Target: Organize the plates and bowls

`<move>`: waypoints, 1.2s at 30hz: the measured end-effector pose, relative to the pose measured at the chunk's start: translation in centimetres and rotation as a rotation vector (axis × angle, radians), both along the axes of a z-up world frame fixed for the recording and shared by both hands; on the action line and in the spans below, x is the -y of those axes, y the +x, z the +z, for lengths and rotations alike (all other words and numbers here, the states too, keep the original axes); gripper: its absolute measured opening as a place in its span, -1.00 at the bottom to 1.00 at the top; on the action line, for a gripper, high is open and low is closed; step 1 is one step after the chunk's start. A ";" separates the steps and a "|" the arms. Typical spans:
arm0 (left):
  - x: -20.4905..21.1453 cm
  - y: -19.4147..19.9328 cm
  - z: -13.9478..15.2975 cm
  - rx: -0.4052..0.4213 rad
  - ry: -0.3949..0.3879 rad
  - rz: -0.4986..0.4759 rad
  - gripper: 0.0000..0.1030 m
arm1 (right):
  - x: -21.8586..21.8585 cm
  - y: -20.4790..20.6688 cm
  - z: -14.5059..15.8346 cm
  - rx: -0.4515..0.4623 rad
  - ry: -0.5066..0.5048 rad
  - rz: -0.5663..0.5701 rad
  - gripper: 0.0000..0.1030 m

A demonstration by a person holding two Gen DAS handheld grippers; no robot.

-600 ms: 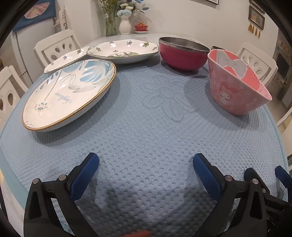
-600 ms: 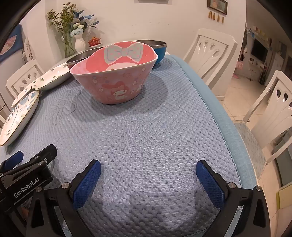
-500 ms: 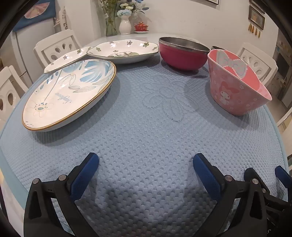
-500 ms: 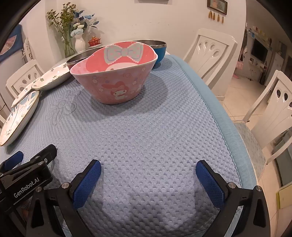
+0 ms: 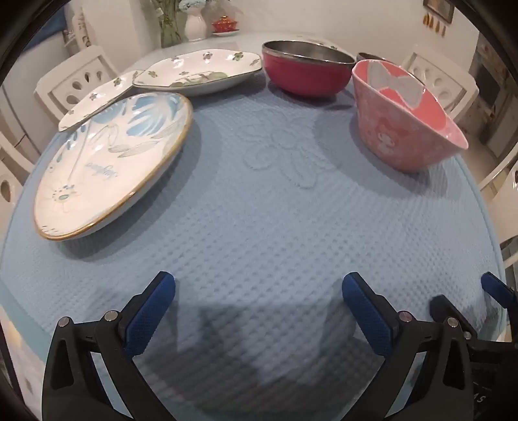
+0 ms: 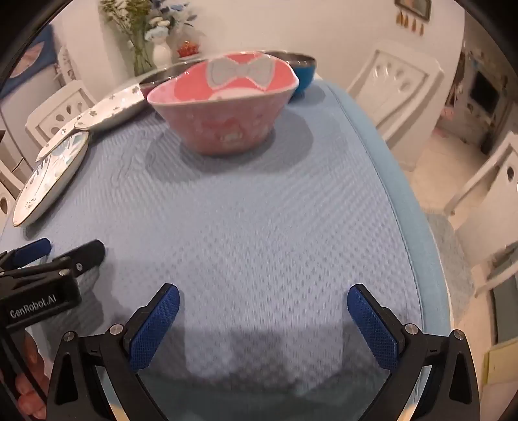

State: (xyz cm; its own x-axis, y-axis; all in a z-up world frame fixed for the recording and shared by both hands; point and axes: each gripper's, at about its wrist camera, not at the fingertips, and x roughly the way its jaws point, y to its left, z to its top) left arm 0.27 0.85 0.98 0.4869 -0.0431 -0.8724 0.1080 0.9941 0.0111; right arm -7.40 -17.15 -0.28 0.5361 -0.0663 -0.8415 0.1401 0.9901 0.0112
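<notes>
plates and bowls: they sit along the far half of the table, on a light blue waffle-weave cloth (image 5: pixel 259 226) that covers it.
surroundings: white chairs (image 6: pixel 395 84) ring the table; a white vase (image 5: pixel 195 22) with flowers and a small red lidded pot (image 5: pixel 223 25) stand on the bare table top past the cloth's far edge. nothing lies on the cloth between the grippers and the dishes.
blue-leaf plate (image 5: pixel 110 162): large, white with blue leaves and a gold rim, near the cloth's left edge.
flowered dishes: a small flowered plate (image 5: pixel 97 98) lies just behind the blue-leaf plate, its near edge hidden by that plate's rim; a wider flowered dish (image 5: pixel 197 71) sits beside it toward the far edge.
red steel bowl (image 5: pixel 304 76): red outside, metal inside, at the far edge, upright.
pink bowl (image 6: pixel 223 107): pink with a pale bow printed inside and a cartoon face outside, upright near the right edge; a blue bowl (image 6: pixel 304 76) stands just behind it.
left gripper (image 5: pixel 259 298): blue-padded fingers spread wide and holding nothing, hovering over the cloth's near edge, well apart from every dish, the blue-leaf plate ahead to its left.
right gripper (image 6: pixel 262 307): fingers likewise spread and bare, beside the left one at the near edge, the pink bowl straight ahead and well apart.
</notes>
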 end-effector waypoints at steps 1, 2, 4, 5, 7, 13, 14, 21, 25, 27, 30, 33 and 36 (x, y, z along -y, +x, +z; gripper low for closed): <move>-0.2 -0.4 0.2 0.004 0.020 0.012 0.99 | 0.0 -0.2 0.0 -0.023 0.007 -0.010 1.00; -0.6 -0.7 0.6 0.012 0.039 0.024 0.99 | -0.3 -0.3 0.0 -0.047 0.000 -0.009 1.00; -1.4 -1.3 2.0 0.042 0.041 0.033 0.99 | -0.8 0.2 0.0 -0.119 -0.012 0.026 1.00; -1.9 -1.6 3.0 0.060 0.038 0.039 0.99 | -0.6 0.6 0.3 -0.156 -0.004 0.039 1.00; -2.8 -2.3 5.2 0.103 0.029 0.047 0.99 | -0.3 0.8 0.7 -0.225 0.029 0.019 0.99; -7.1 -4.4 13.7 0.274 0.009 0.092 0.99 | -2.3 -1.0 6.4 -0.119 0.050 0.015 0.99; -7.7 -4.4 14.6 0.292 0.011 0.100 0.99 | -3.0 -0.9 7.5 -0.096 0.041 0.029 0.99; -13.3 -4.7 20.2 0.406 0.025 0.177 0.99 | -8.9 -0.1 15.4 0.027 0.039 0.054 0.99; -16.6 -5.4 21.6 0.447 0.029 0.201 0.99 | -11.9 0.7 16.3 0.024 0.093 0.046 0.99; -18.0 -5.4 21.9 0.455 0.050 0.204 0.99 | -13.5 0.7 16.9 0.049 0.076 0.049 0.99; -20.0 -5.3 22.0 0.466 0.075 0.202 0.99 | -16.0 1.4 18.3 0.097 0.025 0.058 0.99; -21.9 -4.7 21.9 0.479 0.090 0.203 0.99 | -17.5 2.1 18.6 0.118 0.004 0.054 0.99; -23.3 -3.8 21.7 0.478 0.068 0.201 0.99 | -19.0 2.9 18.2 0.110 -0.007 0.043 0.99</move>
